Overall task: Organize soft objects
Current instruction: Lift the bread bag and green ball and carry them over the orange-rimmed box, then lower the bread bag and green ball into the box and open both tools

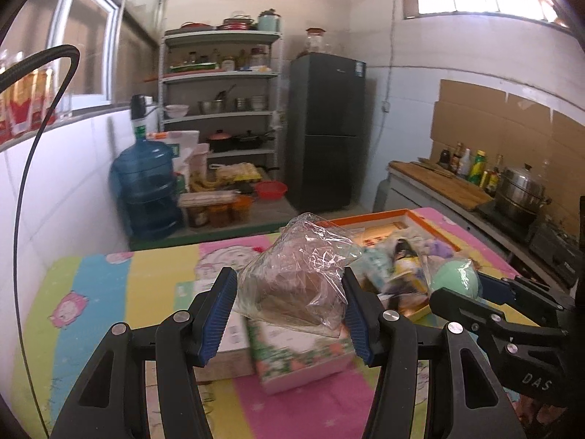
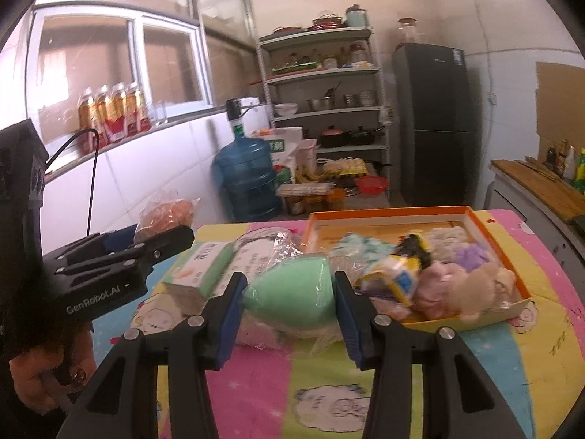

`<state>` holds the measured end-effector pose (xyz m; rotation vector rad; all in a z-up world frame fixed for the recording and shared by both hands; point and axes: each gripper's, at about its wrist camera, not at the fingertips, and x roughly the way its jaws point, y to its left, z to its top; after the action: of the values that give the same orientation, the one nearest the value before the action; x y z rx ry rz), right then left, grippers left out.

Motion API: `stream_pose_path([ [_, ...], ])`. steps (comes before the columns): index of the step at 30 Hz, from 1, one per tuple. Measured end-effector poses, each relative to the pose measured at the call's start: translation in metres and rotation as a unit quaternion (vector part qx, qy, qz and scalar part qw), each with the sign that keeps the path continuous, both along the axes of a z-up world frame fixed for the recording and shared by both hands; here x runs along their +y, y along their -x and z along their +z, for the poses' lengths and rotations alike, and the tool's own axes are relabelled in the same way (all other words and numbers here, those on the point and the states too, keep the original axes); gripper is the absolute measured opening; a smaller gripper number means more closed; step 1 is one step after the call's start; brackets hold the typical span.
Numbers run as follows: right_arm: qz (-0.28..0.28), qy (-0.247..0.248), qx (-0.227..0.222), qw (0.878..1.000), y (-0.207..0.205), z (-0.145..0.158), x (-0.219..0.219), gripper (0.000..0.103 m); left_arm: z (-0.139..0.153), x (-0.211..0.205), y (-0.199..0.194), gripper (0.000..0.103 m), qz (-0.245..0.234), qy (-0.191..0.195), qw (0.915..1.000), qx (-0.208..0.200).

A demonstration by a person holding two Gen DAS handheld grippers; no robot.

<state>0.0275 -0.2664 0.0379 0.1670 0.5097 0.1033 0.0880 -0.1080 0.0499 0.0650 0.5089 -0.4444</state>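
Reading "GenRobot.AI", the left claw (image 2: pixel 153 241) grips a clear-bagged brown item (image 1: pixel 296 285) above the worktop (image 2: pixel 256 384); the right claw (image 2: pixel 289 314), marked "DAS", clamps a wrapped green sponge (image 2: pixel 289 289) beside the orange tray (image 2: pixel 490 252) of plush toys (image 2: pixel 471 285).

a home kitchen: far shelves (image 1: pixel 221 109) stacked with pots and bowls, a dark fridge (image 1: pixel 326 130), a water jug (image 1: pixel 146 190) left, a steamer pot (image 1: pixel 521 192) right.
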Motion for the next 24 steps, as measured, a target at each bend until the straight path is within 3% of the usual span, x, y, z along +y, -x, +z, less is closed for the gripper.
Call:
stream_pose_path([
  [10,-0.042,-0.019,-0.009,0.999,0.005,-0.001,-0.061,0.048,-0.007,-0.057,-0.009,0.058,-0.027,-0.011,0.9995,0.010],
  [24,-0.071,-0.018,-0.013,0.997,-0.014,-0.006,-0.113,0.048,-0.024,-0.117,-0.044,0.058,-0.035,-0.020,0.9989,0.026],
])
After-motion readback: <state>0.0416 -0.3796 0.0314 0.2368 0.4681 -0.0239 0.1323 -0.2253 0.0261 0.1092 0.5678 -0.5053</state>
